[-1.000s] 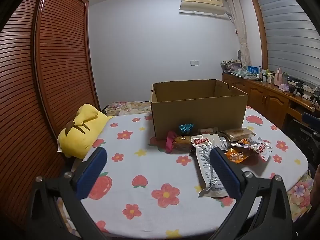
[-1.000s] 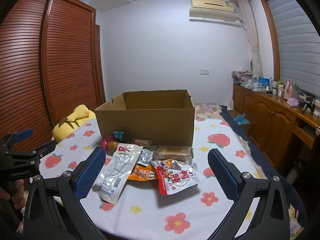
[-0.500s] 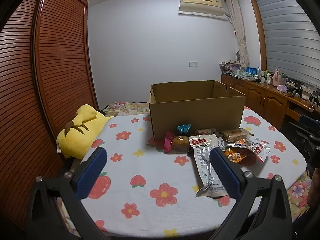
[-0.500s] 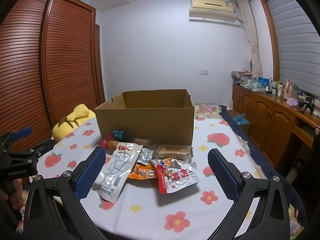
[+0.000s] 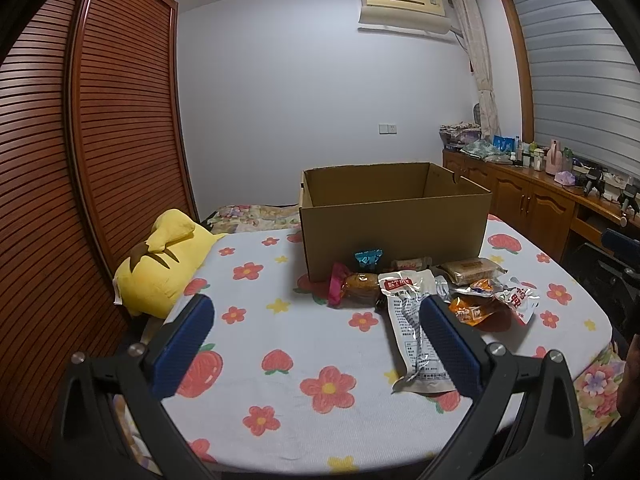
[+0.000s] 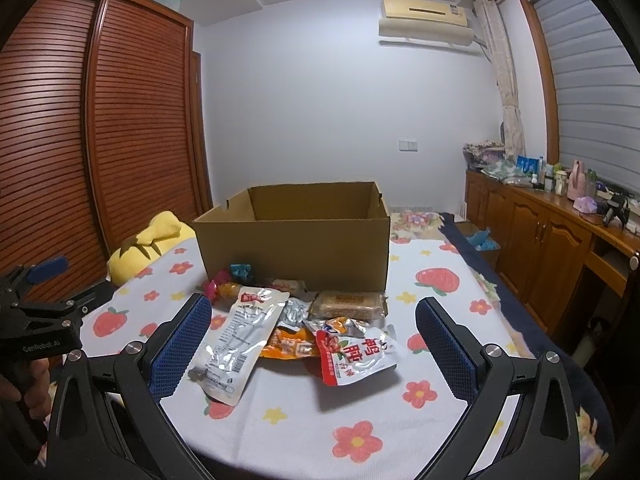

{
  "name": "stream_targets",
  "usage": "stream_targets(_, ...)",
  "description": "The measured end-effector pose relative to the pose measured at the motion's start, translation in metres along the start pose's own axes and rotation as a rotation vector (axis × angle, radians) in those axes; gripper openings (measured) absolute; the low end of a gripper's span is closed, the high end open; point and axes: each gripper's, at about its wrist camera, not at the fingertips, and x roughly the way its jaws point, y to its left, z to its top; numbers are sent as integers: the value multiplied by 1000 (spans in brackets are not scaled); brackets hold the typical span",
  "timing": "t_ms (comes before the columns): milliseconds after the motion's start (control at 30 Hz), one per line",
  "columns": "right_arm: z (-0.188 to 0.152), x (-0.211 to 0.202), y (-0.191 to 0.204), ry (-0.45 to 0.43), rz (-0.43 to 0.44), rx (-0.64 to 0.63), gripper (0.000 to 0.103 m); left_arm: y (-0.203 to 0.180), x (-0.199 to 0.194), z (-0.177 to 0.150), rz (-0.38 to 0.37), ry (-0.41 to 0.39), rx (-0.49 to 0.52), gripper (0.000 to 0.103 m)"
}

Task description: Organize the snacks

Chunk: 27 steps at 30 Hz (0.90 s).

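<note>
A bed [image 6: 400, 420] spread with a white cover printed in red flowers and strawberries carries an open cardboard box [image 6: 296, 254] near its far edge, in a room with pale walls. Heaped against the box's near wall lie the snacks: a long silver pouch [image 6: 236, 340], a red-and-white packet [image 6: 352, 354], an orange packet [image 6: 290, 344], a brown cake bar [image 6: 348, 304], a pink-ended roll [image 5: 354, 284] and a small teal sweet [image 5: 368, 258]. A yellow plush pillow [image 5: 164, 260] rests at the bed's left edge beside a louvred wooden wardrobe [image 5: 100, 140]. An air conditioner [image 6: 424, 14] hangs high on the back wall, and a cluttered wooden cabinet [image 6: 540, 232] lines the right wall under a shuttered window [image 5: 580, 80]. The left tool [image 5: 316, 332] and the right tool [image 6: 312, 336] both hover over the bed's near edge, each spread wide with nothing between its blue pads. A hand [image 6: 24, 384] at the right view's left edge grips the left tool's handle.
</note>
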Motion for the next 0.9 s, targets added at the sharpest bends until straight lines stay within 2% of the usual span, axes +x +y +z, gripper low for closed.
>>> stream_targets(900,2,-2,3,-8,0,-3,103,-4,-8,3,-14,-16,0,103)
